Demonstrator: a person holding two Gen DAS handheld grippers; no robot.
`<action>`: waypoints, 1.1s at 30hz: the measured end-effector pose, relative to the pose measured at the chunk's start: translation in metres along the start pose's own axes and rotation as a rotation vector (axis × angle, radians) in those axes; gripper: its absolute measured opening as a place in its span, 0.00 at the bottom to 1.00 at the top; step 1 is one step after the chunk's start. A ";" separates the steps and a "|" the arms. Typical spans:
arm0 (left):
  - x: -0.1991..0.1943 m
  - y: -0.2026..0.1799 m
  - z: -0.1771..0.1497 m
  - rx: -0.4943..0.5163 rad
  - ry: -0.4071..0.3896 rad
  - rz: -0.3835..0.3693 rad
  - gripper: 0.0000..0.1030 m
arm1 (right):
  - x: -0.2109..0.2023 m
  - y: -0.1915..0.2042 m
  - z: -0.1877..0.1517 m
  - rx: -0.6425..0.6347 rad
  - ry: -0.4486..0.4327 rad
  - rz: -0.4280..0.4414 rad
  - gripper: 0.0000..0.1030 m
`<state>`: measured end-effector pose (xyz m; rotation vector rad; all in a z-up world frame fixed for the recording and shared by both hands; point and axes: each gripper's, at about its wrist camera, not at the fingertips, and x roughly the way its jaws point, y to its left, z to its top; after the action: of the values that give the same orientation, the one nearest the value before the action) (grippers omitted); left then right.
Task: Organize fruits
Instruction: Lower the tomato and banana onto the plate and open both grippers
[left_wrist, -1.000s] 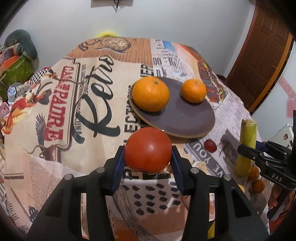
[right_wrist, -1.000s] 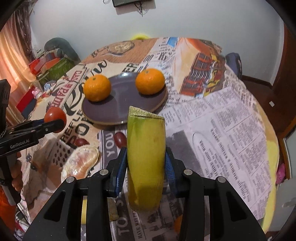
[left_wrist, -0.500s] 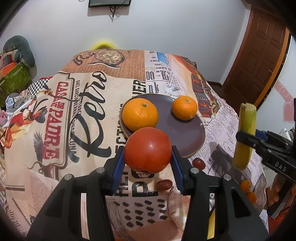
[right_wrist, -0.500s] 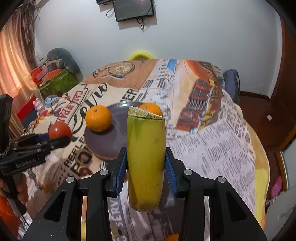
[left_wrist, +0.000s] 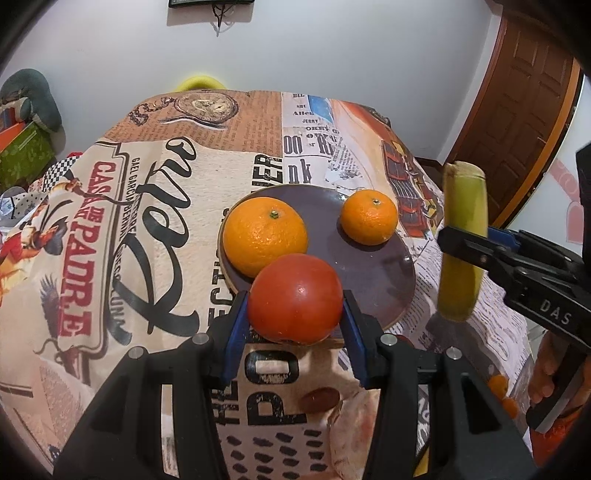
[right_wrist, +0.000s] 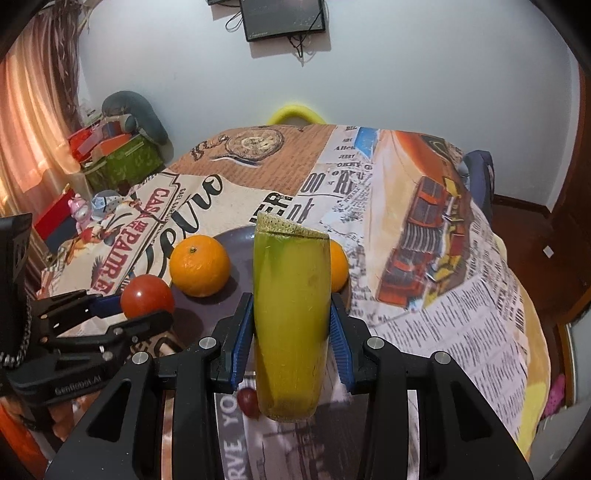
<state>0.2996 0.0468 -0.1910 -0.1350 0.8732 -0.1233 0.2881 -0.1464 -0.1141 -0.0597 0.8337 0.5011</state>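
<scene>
- Two oranges already sit on the dark round plate (left_wrist: 384, 273), so by my reading the sorting is partly done, with two more pieces in the air and a few left on the cloth.
- Covering the table is a printed newspaper-style tablecloth (left_wrist: 155, 206); the plate rests on it near the middle.
- On the plate, the larger orange (left_wrist: 265, 235) lies at the left side and the smaller orange (left_wrist: 368, 217) toward the far right edge, apart from each other; the near part of the plate is bare.
- The right gripper (right_wrist: 291, 339) is clamped on an upright yellow-green fruit piece with a cut top (right_wrist: 291, 317), held above the cloth just right of the plate.
- The left gripper (left_wrist: 295, 325) is closed around a red tomato (left_wrist: 295, 300), hovering at the plate's near rim.
- Still loose on the cloth: a small dark red fruit (left_wrist: 320, 399) below the plate, and tiny orange fruits (left_wrist: 498, 384) by the right hand; placing these looks like what remains.
</scene>
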 end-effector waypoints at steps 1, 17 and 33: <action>0.003 0.000 0.001 -0.002 0.004 -0.004 0.46 | 0.004 0.001 0.002 -0.003 0.006 0.004 0.35; 0.028 0.007 0.004 -0.010 0.022 -0.022 0.46 | 0.054 0.014 0.013 -0.054 0.084 0.038 0.35; 0.030 0.007 0.003 -0.025 0.038 -0.036 0.50 | 0.058 0.016 0.014 -0.061 0.108 0.039 0.35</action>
<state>0.3213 0.0490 -0.2123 -0.1723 0.9109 -0.1490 0.3233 -0.1057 -0.1439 -0.1282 0.9269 0.5636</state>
